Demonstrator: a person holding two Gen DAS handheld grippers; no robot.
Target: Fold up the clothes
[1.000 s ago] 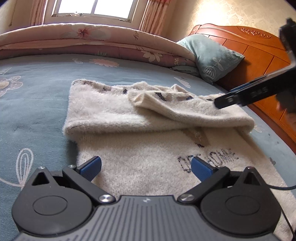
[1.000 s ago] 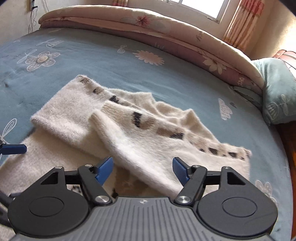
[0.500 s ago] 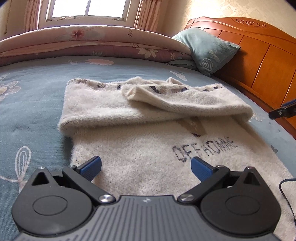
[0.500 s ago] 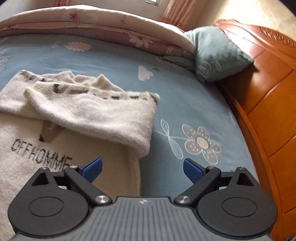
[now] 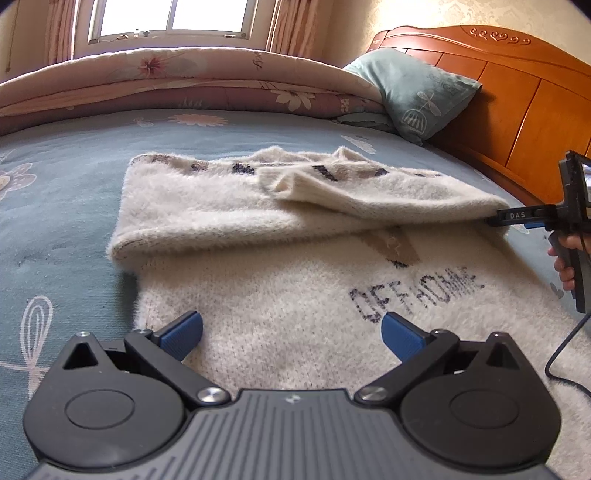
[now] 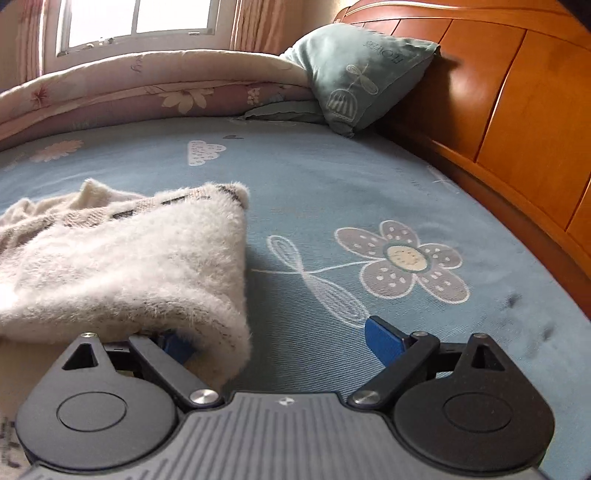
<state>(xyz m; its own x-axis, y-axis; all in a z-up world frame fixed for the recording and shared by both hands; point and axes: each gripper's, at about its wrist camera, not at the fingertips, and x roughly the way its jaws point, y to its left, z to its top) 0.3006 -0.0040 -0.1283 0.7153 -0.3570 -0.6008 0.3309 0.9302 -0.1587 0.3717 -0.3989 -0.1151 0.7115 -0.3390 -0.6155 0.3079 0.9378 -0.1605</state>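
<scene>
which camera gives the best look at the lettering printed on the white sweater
The left wrist view. The dark lettering lies in full sight on the flat part of the sweater, ahead of the open left gripper. The right wrist view catches only a blurred scrap of print at its lower left edge.

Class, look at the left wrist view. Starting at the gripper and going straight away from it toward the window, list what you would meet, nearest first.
left gripper → flat part of the sweater → folded-over sweater layer → blue bedsheet → rolled floral quilt → window
</scene>
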